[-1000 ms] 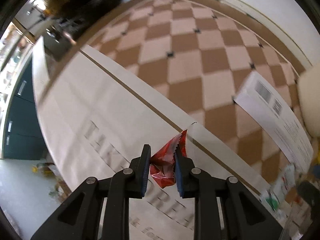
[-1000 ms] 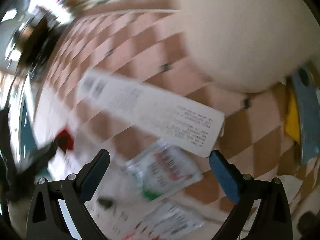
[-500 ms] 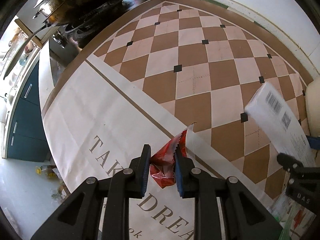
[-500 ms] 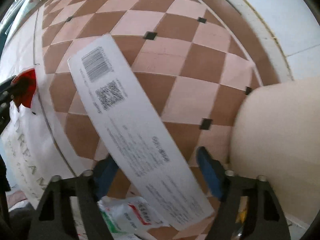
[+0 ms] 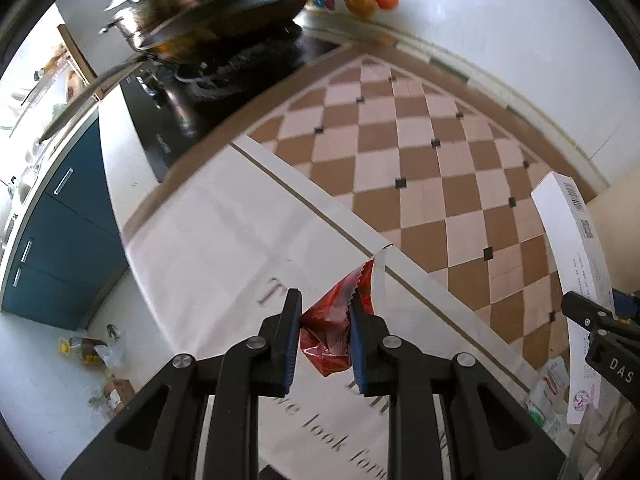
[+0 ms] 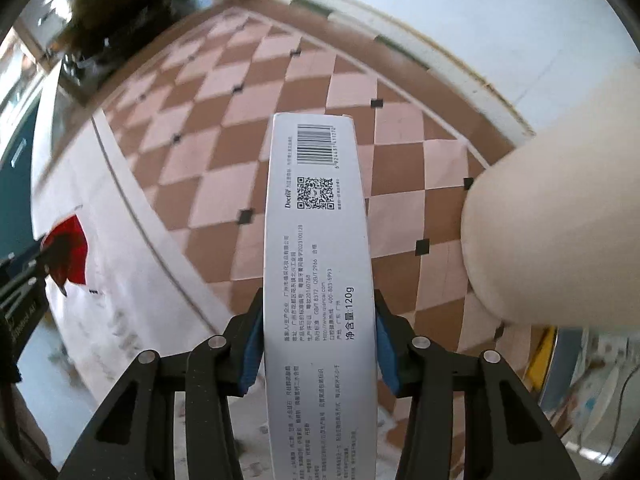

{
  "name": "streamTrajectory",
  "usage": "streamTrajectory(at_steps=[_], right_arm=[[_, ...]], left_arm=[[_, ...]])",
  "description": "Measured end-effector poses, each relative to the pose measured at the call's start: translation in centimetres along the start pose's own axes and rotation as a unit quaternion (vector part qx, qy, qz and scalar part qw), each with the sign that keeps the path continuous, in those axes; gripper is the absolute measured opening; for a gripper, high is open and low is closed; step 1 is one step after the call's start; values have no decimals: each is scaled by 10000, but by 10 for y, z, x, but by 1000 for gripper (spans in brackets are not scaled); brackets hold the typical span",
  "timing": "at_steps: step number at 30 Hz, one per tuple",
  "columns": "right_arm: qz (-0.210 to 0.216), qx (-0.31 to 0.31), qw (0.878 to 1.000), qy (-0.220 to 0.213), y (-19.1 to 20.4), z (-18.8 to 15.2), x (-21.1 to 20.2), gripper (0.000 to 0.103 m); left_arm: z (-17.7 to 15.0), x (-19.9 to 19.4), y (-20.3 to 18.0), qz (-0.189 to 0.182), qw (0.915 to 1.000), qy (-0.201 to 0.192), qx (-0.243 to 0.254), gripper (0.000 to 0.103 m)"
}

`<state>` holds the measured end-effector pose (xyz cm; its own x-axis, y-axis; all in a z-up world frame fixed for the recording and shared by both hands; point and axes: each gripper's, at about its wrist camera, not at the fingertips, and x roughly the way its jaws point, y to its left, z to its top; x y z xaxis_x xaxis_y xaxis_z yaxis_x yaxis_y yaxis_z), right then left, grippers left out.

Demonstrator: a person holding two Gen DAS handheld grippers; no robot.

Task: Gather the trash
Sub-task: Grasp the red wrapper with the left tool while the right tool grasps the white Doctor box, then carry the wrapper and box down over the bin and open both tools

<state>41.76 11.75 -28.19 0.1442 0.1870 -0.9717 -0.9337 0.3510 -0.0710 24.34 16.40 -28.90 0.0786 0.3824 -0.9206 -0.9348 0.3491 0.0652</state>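
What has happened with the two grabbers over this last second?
The right gripper has just been closing its jaws around the long white printed box and now clamps it, lifted off the checkered tiled counter. The left gripper rose, still pinching the crumpled red foil wrapper.

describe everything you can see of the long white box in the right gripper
The long white box looks like thin printed cardboard, slim and rectangular, with a barcode and QR code near its far end and lines of black small print below. It is lifted off the checkered counter, pointing away from the camera. The right gripper has just closed on it, blue pads against both long edges.
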Motion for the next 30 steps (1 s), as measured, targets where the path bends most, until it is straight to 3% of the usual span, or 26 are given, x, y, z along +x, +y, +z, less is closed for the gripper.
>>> streamTrajectory(at_steps=[6,11,16,20,23,30], right_arm=[[-44,333,9978,-568,22,-31,-66,49],[75,625,9932,-982,74,-79,-118,50],[413,869,9892,-1102,136,-137,-134,50],[738,881,9896,-867,183,-183,-114,49],[988,768,9912,-440,220,-217,-80,49],[1196,359,9892,772,286,-278,40,49]], left_arm=[[-18,-52,50,-324,9985,-439,9,19],[-48,-87,107,-541,9960,-712,-10,19],[-90,-88,159,-630,9962,-599,29,19],[-133,-55,203,-589,9982,-27,-134,19],[-159,-19,227,-487,9972,477,-311,19],[-213,110,256,-490,9834,1627,-637,19]])
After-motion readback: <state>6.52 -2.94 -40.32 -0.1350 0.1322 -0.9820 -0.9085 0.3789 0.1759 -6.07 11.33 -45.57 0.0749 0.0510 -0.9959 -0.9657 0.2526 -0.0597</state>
